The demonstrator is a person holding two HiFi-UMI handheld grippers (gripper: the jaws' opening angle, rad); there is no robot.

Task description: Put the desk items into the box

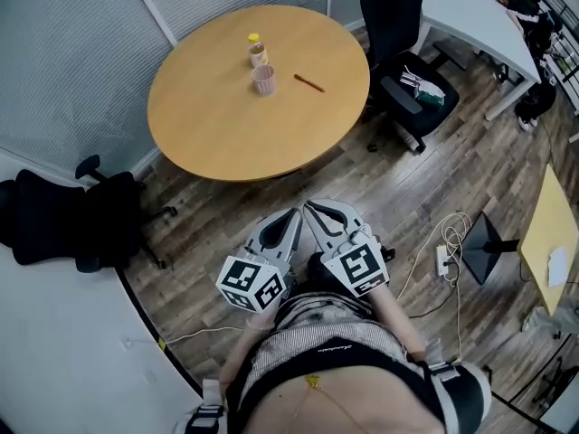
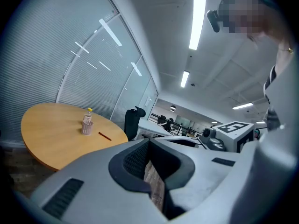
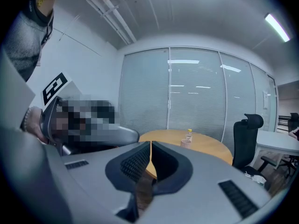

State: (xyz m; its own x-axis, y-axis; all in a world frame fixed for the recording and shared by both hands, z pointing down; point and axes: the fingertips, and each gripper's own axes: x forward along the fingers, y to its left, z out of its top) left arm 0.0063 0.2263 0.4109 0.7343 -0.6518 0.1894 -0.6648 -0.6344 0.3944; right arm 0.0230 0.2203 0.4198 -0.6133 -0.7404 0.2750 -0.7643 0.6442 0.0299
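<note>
The pencil [image 1: 308, 82] lies flat on the round table [image 1: 226, 134], toward its far right. Its long axis slants from far-left to near-right, and which end is the tip cannot be told. A pink cup [image 1: 264, 80] stands just left of it. The yellow-capped bottle [image 1: 258, 51] stands beyond the cup, its label unreadable. The left claw [image 2: 150, 141] and right claw [image 3: 151, 146] are both closed together, empty, well apart from the table.

Tabletop [image 1: 226, 125] tan wood. Cup [image 1: 264, 80] pink, bottle [image 1: 258, 53] cap yellow, pen [image 1: 308, 82] red. Chair [image 1: 403, 25] black. Floor [image 1: 452, 165] brown planks. Left tool [image 1: 291, 215], right tool [image 1: 312, 208] grey, black-white square markers.
</note>
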